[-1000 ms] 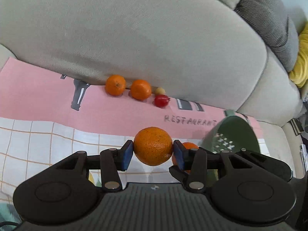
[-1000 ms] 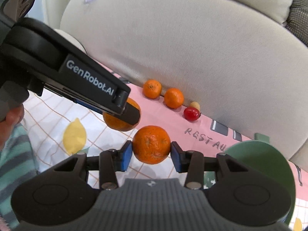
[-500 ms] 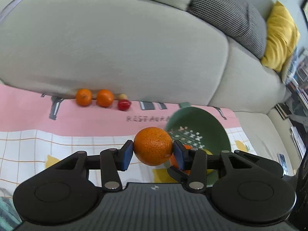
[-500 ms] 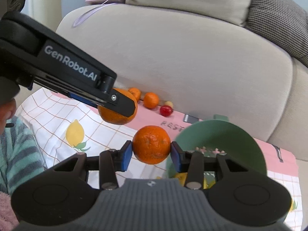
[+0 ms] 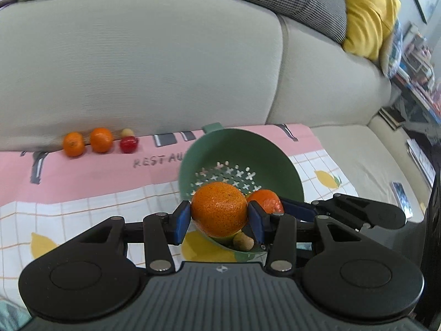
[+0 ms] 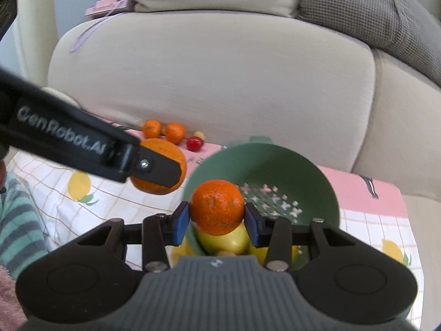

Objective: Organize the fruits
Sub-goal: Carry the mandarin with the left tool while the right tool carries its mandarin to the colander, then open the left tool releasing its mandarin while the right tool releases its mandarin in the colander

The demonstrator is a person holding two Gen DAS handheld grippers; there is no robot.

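My left gripper point(image 5: 219, 218) is shut on a large orange point(image 5: 219, 208), held above the near rim of a green colander point(image 5: 239, 162). My right gripper point(image 6: 216, 220) is shut on a second orange point(image 6: 216, 207) over the same colander point(image 6: 264, 171), which holds a yellow fruit point(image 6: 223, 240). The right wrist view shows the left gripper point(image 6: 160, 168) from the side, just left of the colander. Two mandarins point(image 5: 73, 144) point(image 5: 101, 139), a red fruit point(image 5: 128, 144) and a small pale one point(image 5: 127, 131) line the sofa back.
A cloth point(image 5: 82, 173) with a pink border and lemon print covers the sofa seat. The beige backrest point(image 5: 137, 63) rises close behind the fruit. A yellow cushion point(image 5: 366, 13) sits at the far right. A striped sleeve point(image 6: 19, 220) shows at the left.
Both grippers have travelled to the right with their oranges, rising a little. The colander has come from the right edge to directly under them. The row of small fruit has slid off to the left.
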